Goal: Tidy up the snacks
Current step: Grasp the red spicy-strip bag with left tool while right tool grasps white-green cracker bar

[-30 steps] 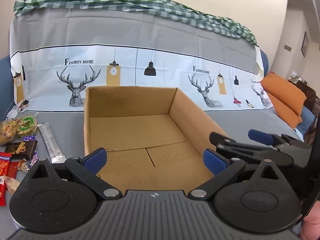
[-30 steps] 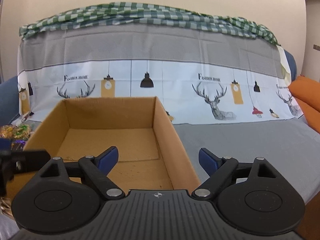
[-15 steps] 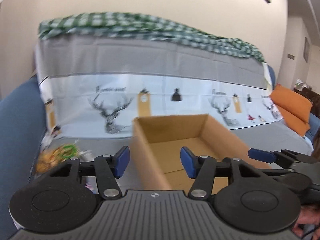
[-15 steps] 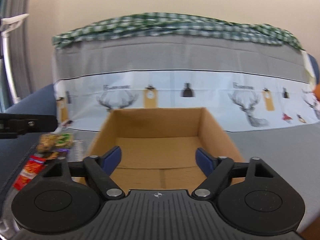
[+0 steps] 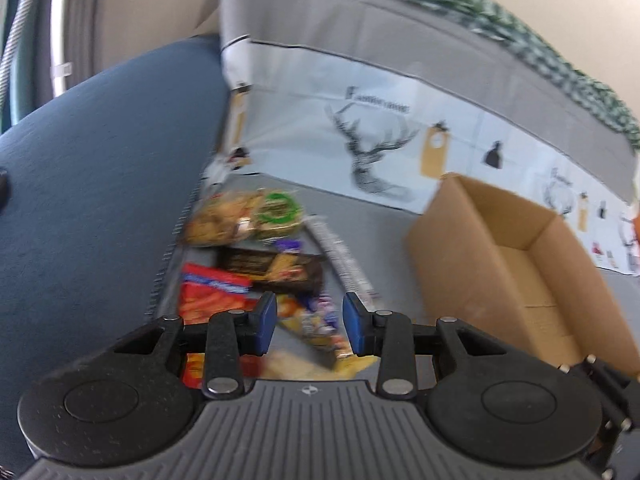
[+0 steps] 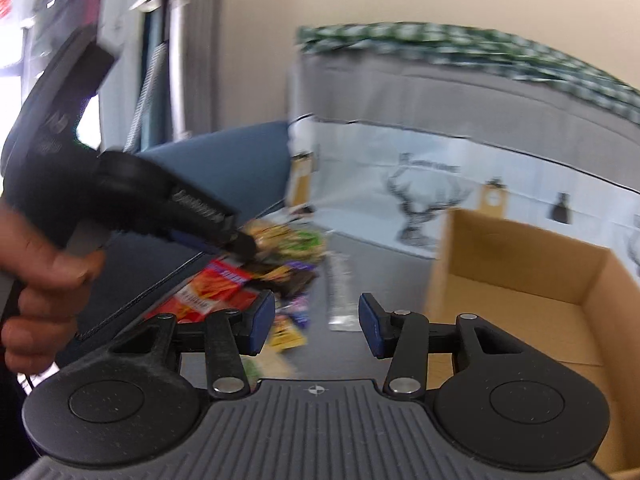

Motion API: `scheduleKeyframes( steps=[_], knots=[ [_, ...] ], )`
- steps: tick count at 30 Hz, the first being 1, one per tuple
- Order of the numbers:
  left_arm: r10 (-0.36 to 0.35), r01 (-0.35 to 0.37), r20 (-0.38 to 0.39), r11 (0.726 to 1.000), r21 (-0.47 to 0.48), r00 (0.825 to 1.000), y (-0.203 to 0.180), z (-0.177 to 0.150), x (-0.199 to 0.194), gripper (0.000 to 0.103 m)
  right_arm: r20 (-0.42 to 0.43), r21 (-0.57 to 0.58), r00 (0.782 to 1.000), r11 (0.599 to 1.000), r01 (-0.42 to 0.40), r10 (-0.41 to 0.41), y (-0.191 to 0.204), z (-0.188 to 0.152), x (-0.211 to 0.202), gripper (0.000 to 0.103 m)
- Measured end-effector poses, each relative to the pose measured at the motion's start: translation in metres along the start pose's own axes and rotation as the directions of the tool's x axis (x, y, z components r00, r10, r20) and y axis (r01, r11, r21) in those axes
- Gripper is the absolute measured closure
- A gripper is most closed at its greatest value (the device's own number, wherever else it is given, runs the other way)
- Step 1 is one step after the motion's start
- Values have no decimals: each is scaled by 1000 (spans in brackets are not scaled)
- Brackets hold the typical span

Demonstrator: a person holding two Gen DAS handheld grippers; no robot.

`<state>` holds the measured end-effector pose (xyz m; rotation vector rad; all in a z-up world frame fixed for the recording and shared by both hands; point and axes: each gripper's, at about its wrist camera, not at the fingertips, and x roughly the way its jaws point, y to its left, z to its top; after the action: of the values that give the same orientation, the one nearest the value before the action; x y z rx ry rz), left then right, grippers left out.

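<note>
Cardboard box (image 5: 516, 256) empty; both grippers' jaws closing, nothing between, over snack packets (image 5: 256, 264).

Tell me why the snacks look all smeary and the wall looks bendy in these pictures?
Left wrist view: the snack pile and the cardboard box are smeared by motion blur, while the left gripper itself stays sharp; the fisheye lens curves the patterned cloth. Right wrist view: the same smear on the snacks and cloth, and bright window glare at the top left.
</note>
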<state>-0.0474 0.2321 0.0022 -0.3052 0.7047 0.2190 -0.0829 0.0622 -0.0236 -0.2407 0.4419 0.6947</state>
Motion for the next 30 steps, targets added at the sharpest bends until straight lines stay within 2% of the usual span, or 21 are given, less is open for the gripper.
scheduleKeyframes(
  steps=[9, 16, 22, 26, 27, 30],
  knots=[
    [75, -77, -46, 995, -57, 996, 31, -7, 12, 61, -107, -62, 992, 996, -69, 62, 27, -19, 64, 51],
    [92, -96, -62, 993, -71, 994, 35, -5, 20, 58, -179, -139, 983, 988, -63, 37, 34, -29, 91, 48],
    [103, -109, -70, 990, -85, 992, 39, -7, 21, 57, -221, -170, 975, 984, -56, 17, 32, -38, 97, 48],
    [119, -124, -76, 990, -63, 990, 37, -9, 23, 57, -212, -187, 977, 980, -71, 31, 33, -42, 92, 65],
    [122, -127, -77, 990, -60, 990, 37, -10, 23, 57, -205, -177, 978, 982, -68, 31, 31, -41, 90, 67],
    [134, -138, -82, 989, -51, 988, 35, -12, 24, 57, -206, -90, 977, 993, -80, 60, 21, -38, 84, 73]
  ],
)
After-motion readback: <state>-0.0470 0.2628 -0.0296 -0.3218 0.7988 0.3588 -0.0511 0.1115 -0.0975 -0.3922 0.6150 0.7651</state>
